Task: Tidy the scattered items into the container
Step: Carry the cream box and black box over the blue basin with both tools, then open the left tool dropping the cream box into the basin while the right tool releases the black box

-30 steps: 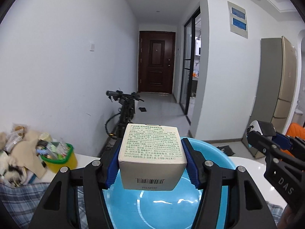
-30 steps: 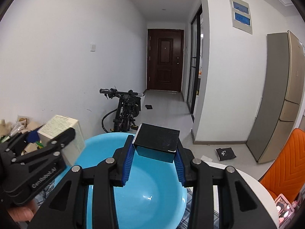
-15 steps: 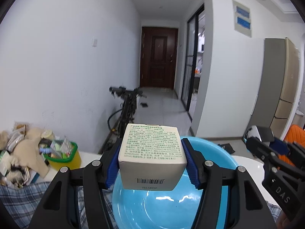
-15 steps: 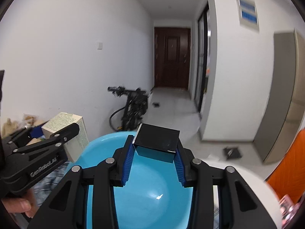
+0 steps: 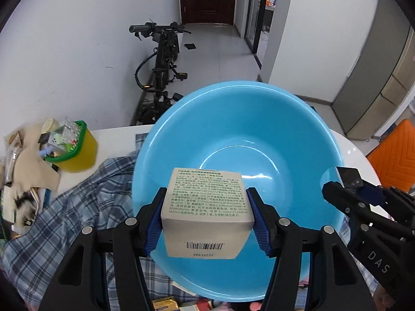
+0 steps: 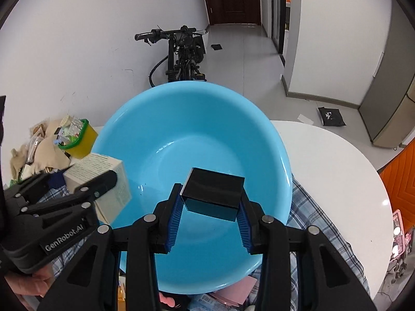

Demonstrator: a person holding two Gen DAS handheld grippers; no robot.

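While your left gripper (image 5: 206,216) clamps its fingers on the white carton (image 5: 207,207) above the blue basin (image 5: 259,119), your right gripper (image 6: 211,213) pinches the black box (image 6: 214,197) over the same basin, which rests on a plaid shirt (image 5: 64,220) on the white desk (image 6: 337,171).

the blue basin (image 5: 233,134) hides part of the plaid cloth (image 5: 64,220) beneath it, and its near rim is covered by the pale carton (image 5: 207,207) and the left hand-held gripper (image 5: 207,217). below the basin, small packets (image 5: 166,304) run off the lower edge, too cut off to identify. in the right view the black box (image 6: 214,194) blocks part of the basin floor. left of the basin, the contents of the green-rimmed tub (image 5: 75,153) are too small and jumbled to name. the fine print on the carton is unreadable.
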